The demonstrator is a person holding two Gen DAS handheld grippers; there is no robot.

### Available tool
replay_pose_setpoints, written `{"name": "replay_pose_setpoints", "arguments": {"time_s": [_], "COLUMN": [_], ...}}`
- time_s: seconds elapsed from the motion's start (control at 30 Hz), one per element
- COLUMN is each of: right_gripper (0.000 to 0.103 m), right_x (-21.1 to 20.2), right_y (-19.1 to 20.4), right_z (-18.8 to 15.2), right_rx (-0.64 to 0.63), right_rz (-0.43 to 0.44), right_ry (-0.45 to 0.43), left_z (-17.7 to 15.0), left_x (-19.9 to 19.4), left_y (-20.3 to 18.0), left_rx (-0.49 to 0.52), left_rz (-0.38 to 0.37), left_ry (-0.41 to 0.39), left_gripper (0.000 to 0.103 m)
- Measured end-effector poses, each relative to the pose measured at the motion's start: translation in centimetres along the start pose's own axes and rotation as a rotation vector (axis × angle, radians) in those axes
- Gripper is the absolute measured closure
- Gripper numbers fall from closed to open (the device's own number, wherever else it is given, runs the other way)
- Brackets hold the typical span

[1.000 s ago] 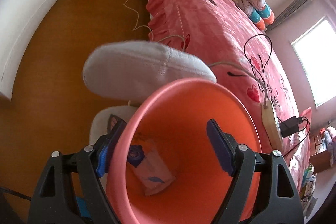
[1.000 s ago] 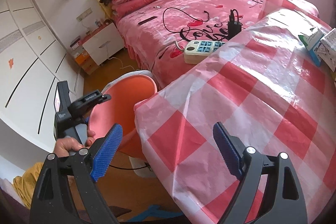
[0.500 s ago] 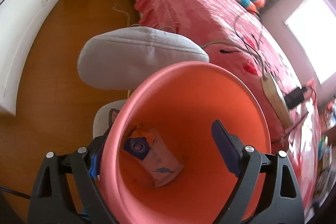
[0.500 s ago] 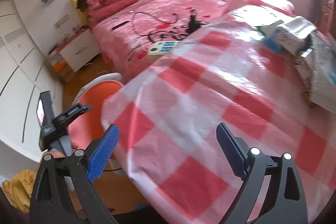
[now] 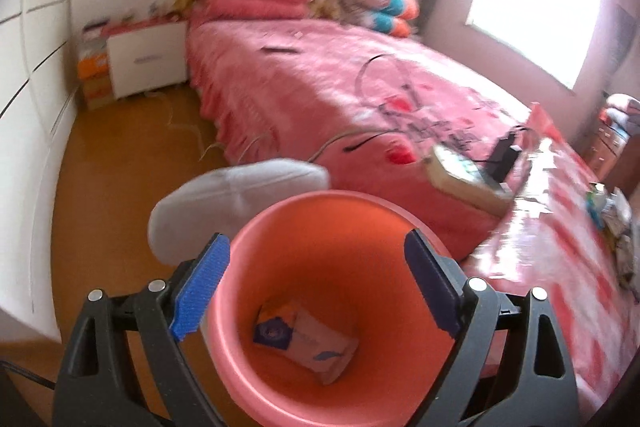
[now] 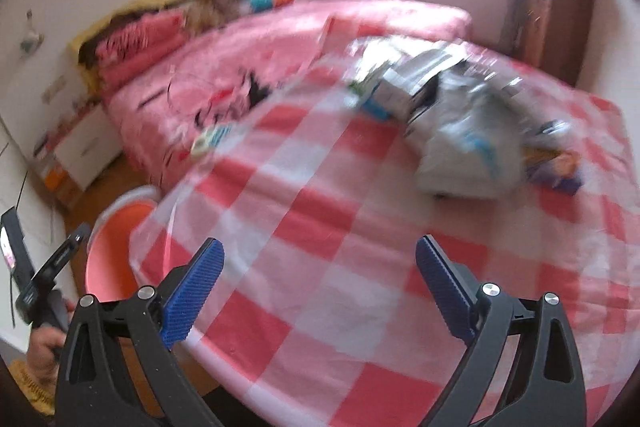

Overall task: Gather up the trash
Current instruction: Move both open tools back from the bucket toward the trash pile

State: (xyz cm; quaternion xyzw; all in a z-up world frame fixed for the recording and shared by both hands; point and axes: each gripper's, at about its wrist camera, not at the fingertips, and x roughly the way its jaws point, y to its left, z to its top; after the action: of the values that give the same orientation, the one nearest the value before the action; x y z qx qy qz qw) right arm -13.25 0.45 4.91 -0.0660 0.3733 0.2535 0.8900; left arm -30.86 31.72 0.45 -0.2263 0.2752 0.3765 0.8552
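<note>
My left gripper (image 5: 316, 283) holds a salmon-pink trash bin (image 5: 352, 223) by its near rim, one finger outside and one inside. A crumpled packet (image 5: 308, 341) lies at the bin's bottom. My right gripper (image 6: 318, 289) is open and empty above the red-and-white checked tablecloth (image 6: 320, 227). A blurred heap of trash, grey bags and cartons (image 6: 452, 123), lies on the far part of the table. The bin also shows in the right wrist view (image 6: 110, 259) beside the table's left corner.
A pink bed (image 5: 340, 87) with a power strip (image 5: 464, 175) and cables lies beyond the bin. A grey stool cushion (image 5: 224, 203) stands just behind the bin. A white nightstand (image 5: 146, 55) and wardrobe line the left wall. A wooden cabinet (image 6: 556, 7) stands behind the table.
The left gripper tilted up with the bin, so bed and table came into view. The right gripper swung right over the table toward the trash heap.
</note>
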Motion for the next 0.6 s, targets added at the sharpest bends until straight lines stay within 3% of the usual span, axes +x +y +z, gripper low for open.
{"name": "replay_pose_setpoints", "arguments": {"time_s": [0.17,0.33,0.6], "right_gripper": [0.007,0.006,0.006], "right_x": [-1.5,-1.2,-1.6], "right_y": [-2.5,-4.9,-10.1], "right_z": [0.1,-1.1,-2.7], "right_rx": [0.044,0.088,0.22], "right_rz": [-0.008,0.083,0.096], "right_ry": [-0.103,-0.115,-0.126], "left_z": [0.6,0.8,0.5], "left_x": [-2.4,-4.8,-9.0], "left_y": [-3.2,-7.3,-17.5], "left_rx": [0.069,0.169,0.428], "left_rz": [-0.107,-0.2,-0.383], "left_ry": [-0.014,-0.028,-0.045], "left_gripper": [0.013,0.013,0.013]}}
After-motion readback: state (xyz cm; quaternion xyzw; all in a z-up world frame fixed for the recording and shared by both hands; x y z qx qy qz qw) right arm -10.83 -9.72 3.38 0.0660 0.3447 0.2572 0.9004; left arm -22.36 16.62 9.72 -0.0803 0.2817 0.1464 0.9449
